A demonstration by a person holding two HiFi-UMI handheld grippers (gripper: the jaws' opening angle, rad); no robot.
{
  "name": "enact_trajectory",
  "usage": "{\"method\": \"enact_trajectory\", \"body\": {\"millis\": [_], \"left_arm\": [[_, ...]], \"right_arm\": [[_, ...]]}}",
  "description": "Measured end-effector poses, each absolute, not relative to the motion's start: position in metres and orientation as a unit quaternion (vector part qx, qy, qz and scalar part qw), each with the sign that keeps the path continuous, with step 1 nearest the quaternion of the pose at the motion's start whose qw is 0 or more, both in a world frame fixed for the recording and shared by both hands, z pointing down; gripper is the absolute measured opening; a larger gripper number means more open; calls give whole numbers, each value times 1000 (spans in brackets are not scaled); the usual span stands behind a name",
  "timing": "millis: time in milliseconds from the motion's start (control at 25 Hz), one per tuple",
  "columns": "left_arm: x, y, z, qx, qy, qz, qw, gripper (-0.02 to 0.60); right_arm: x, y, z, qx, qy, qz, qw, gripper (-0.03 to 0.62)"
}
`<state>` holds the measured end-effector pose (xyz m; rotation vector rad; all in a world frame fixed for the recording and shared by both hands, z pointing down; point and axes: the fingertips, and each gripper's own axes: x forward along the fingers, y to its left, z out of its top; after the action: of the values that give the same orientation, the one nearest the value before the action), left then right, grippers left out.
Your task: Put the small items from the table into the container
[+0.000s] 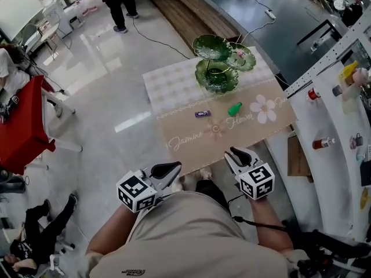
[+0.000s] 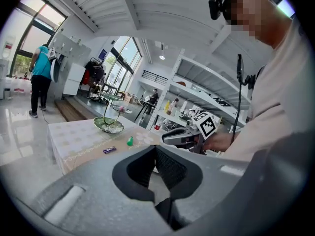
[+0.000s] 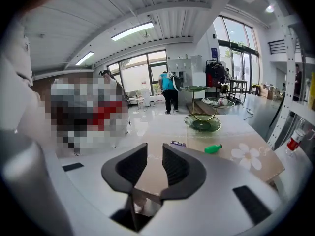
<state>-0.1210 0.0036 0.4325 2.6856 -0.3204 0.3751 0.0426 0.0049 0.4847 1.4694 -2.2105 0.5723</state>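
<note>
Green 3-tier dish stand [image 1: 217,81] holds a pink item [image 1: 239,54]. Left gripper [image 2: 155,151] jaws pressed together; right gripper [image 3: 154,154] jaws slightly spread.

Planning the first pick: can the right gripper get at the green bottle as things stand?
Probably yes: the right gripper, empty with jaws apart, hangs at the near edge of the tablecloth, and nothing stands between it and the green bottle.

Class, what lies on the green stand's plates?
A small pink item sits on the middle plate. The top plate looks bare and hides part of the bottom plate.
</note>
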Motion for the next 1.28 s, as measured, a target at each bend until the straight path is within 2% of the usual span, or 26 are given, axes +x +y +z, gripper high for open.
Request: {"method": "enact_trajectory", "body": {"millis": [600,840,1120,1280], "left_arm": [[-128,28,437,968,-78,137,196,8],[-130,23,434,969,-88,130,189,8],[-128,2,431,965,-124,125,196,8],[-122,-11,433,962,-141,129,195,8]], "right_arm": [[20,50,493,542,-780,228,214,106],[44,40,504,563,-765,242,199,106],[90,-3,523,587,-748,271,149,109],[118,-35,545,592,-736,296,140,135]]}}
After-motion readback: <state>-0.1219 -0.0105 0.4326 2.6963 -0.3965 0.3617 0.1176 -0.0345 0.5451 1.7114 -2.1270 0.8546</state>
